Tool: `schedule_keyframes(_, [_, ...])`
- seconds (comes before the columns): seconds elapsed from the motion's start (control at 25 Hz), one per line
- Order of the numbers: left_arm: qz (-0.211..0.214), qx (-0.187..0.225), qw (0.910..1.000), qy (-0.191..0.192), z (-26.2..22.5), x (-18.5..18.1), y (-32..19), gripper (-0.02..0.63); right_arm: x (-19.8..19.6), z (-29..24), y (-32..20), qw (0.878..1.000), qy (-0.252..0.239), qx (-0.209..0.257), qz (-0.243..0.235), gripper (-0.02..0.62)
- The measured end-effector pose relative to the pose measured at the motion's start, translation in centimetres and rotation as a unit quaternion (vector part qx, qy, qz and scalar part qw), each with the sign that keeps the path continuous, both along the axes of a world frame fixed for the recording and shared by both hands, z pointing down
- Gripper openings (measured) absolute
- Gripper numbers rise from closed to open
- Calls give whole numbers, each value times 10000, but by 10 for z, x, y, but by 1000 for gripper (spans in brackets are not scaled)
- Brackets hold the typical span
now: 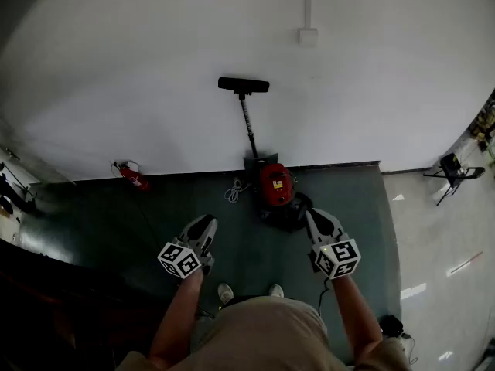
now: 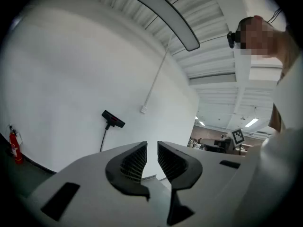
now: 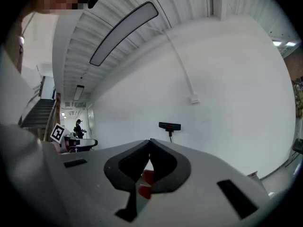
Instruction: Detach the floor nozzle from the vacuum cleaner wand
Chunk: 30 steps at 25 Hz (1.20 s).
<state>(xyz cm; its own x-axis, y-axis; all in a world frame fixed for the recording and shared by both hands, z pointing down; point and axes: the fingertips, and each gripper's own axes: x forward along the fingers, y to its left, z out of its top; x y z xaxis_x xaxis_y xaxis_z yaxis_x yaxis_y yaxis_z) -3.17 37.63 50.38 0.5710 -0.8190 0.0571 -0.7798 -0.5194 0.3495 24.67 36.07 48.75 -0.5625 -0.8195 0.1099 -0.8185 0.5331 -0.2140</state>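
Left claw [image 2: 152, 151]: jaws slightly apart, nothing between them. Right claw [image 3: 150, 148]: jaws closed together, empty. Floor nozzle [image 1: 243, 85] tops the upright wand [image 1: 248, 124], against the white wall [image 1: 139, 68], above the red vacuum cleaner [image 1: 275, 184] on the floor [image 1: 155, 207], well apart from both claws.

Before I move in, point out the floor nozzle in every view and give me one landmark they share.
Head view: floor nozzle upper centre, atop the wand.
Left gripper view: floor nozzle left of centre, tilted.
Right gripper view: floor nozzle just right of centre, level.
Shared landmark: the white wall box, up and to the right of the nozzle in each view.
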Motion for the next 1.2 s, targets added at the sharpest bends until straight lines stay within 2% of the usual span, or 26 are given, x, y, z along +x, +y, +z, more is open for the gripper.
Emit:
schedule_keyframes(0.4, [48,36,9999,-108,1,18,-4,77,9,6,-4,9999,-41,-52,-88,12])
schedule_keyframes(0.56, [138,60,9998,-162,-2,29,-6,77,12,10,-5,9985,-418,-290,-209,19])
schedule_keyframes(0.76, [249,77,9994,-220,-2,43,-2,77,13,12,8,9959,-677,-356,-492,86])
schedule_keyframes(0.92, [308,138,9987,-374,-3,49,1,73,20,16,23,9941,-782,-309,-684,98])
schedule_keyframes(1.0, [339,206,9982,-445,-5,53,2,10,28,19,26,9940,-794,-314,-677,98])
schedule_keyframes(1.2, [332,334,9973,-571,-12,54,3,6,44,19,22,9945,-839,-341,-526,98])
